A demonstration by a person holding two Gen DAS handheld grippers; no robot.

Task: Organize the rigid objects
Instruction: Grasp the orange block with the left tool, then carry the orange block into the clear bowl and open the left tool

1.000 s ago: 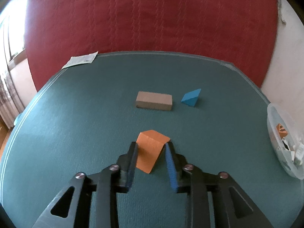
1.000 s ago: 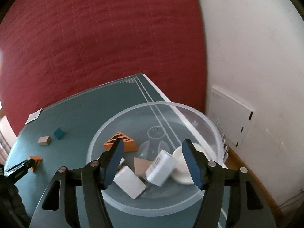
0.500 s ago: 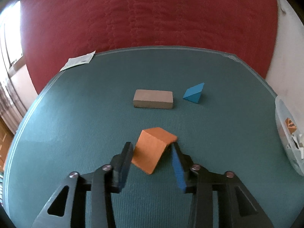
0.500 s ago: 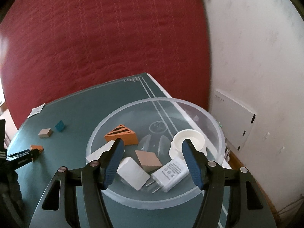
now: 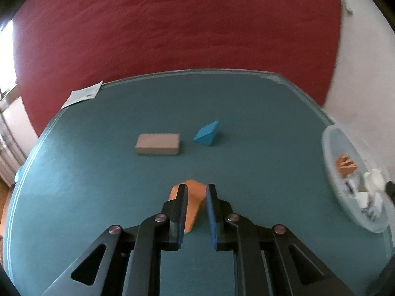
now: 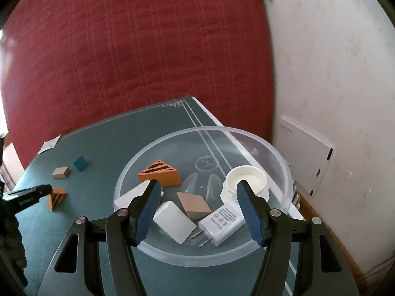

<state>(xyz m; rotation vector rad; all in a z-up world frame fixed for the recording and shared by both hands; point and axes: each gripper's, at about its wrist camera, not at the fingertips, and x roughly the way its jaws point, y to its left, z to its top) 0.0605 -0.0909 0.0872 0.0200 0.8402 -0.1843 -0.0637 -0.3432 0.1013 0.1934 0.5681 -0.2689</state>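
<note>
a dark green mat [image 5: 103, 172] covers the table, edged with pale double lines. a white paper slip [image 5: 82, 95] lies on the mat's far left corner, partly over the edge line. behind the mat's far edge stands a red quilted panel [image 6: 138, 56] with wavy vertical stitching. right of the mat is a white wall [image 6: 333, 69], scuffed in spots. a flat white box [image 6: 306, 161] leans on that wall, just past the mat's right edge. left of the mat, bright window light [image 5: 7, 54] shows.
</note>
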